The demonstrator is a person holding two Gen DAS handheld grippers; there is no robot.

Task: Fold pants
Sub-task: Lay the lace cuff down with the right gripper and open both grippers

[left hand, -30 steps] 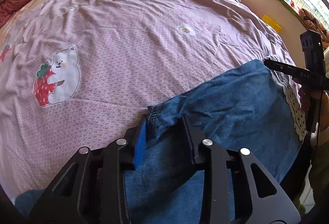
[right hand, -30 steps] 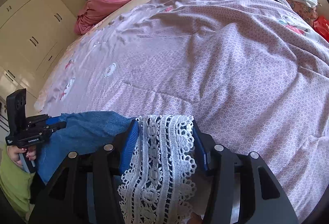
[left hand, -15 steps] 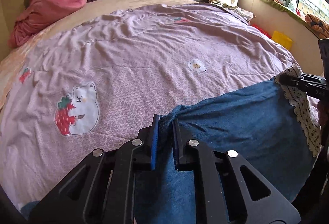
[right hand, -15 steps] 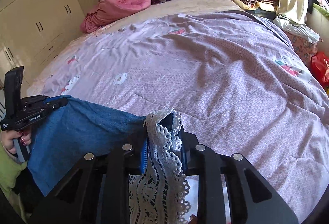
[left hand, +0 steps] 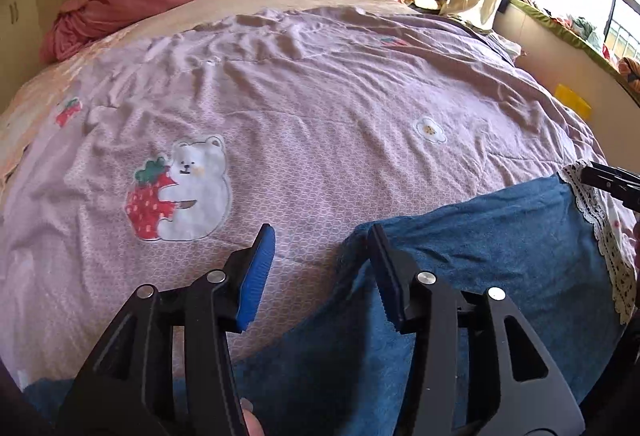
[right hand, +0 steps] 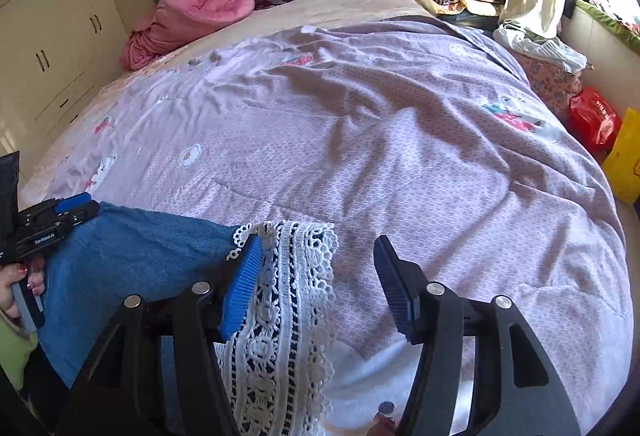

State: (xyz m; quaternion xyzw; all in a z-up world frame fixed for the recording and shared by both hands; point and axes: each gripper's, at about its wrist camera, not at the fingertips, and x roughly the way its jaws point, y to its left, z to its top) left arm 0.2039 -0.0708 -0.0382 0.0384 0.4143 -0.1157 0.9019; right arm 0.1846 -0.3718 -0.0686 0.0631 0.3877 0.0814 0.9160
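Both claws stand spread over a bed's lilac quilt (left hand: 320, 108), gripping nothing. The left claw (left hand: 322, 268), at lower centre of its view, has its right pad touching the edge of the blue denim pants (left hand: 500, 256), which fill the lower right of that frame. The right claw (right hand: 318, 282), lower centre in its own view, has the pants' white lace trim (right hand: 292, 296) lying between its fingers, beside the left pad. A pink blanket (right hand: 192, 16) sits upper left.
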